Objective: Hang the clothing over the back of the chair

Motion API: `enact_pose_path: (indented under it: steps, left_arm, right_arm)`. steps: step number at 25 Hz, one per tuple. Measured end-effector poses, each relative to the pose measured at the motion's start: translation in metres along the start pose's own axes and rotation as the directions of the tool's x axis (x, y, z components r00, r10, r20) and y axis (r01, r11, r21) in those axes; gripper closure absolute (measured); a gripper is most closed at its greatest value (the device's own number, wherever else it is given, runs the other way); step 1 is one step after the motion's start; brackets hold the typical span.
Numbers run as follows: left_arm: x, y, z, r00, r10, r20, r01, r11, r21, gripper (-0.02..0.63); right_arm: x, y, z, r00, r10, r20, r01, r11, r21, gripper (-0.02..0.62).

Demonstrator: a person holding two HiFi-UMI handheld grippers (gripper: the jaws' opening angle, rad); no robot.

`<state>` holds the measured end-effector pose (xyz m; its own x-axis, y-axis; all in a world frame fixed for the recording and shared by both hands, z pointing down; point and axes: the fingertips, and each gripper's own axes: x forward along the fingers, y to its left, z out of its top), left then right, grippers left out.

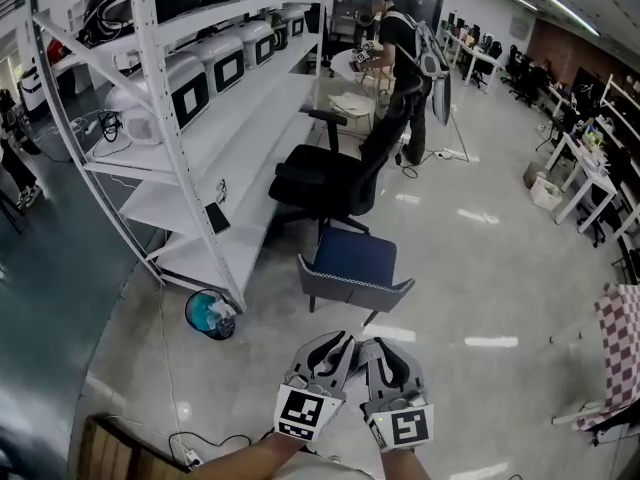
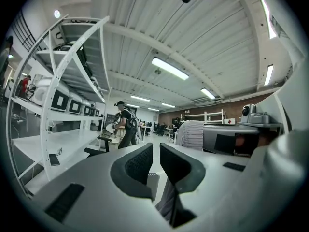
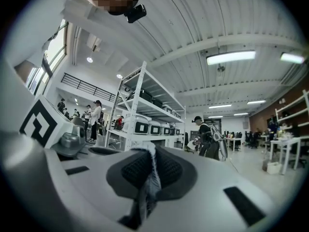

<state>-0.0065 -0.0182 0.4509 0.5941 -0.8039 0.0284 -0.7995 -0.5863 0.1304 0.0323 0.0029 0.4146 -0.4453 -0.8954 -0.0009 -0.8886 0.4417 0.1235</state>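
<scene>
The clothing (image 3: 148, 190) is a grey-and-white striped fabric pinched between the pads of my right gripper (image 3: 152, 153), which is shut on it. In the left gripper view another fold of the clothing (image 2: 169, 202) hangs from low between the jaws of my left gripper (image 2: 155, 151), which stand almost together. In the head view my left gripper (image 1: 338, 344) and right gripper (image 1: 378, 348) sit side by side, pointing level at the chair (image 1: 355, 290). It has a blue seat, and its grey back faces me a short way ahead. The garment itself is hidden below the grippers there.
A black office chair (image 1: 330, 183) stands behind the blue one. Tall white shelving (image 1: 215, 158) runs along the left, with a blue bucket (image 1: 210, 314) at its foot. A person (image 1: 400, 68) stands at the far end. A checkered cloth (image 1: 620, 353) lies at the right edge.
</scene>
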Motion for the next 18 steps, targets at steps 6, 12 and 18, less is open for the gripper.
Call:
enact_pose_path:
  steps: [6, 12, 18]
  left_arm:
    - [0.023, 0.032, 0.001, 0.999, -0.043, 0.004, 0.043, 0.999, -0.022, 0.557]
    - [0.040, 0.064, 0.005, 0.999, -0.047, 0.014, 0.047, 0.997, -0.058, 0.557]
    - [0.059, 0.074, 0.015, 0.998, -0.051, 0.028, 0.053, 0.996, -0.073, 0.557]
  right_arm:
    - [0.042, -0.009, -0.001, 0.998, -0.052, -0.020, 0.051, 0.999, -0.018, 0.569]
    - [0.065, -0.015, 0.005, 0.996, -0.089, -0.031, 0.088, 0.996, -0.028, 0.569]
    - [0.080, -0.027, 0.008, 0.996, -0.084, -0.037, 0.083, 0.996, -0.019, 0.569]
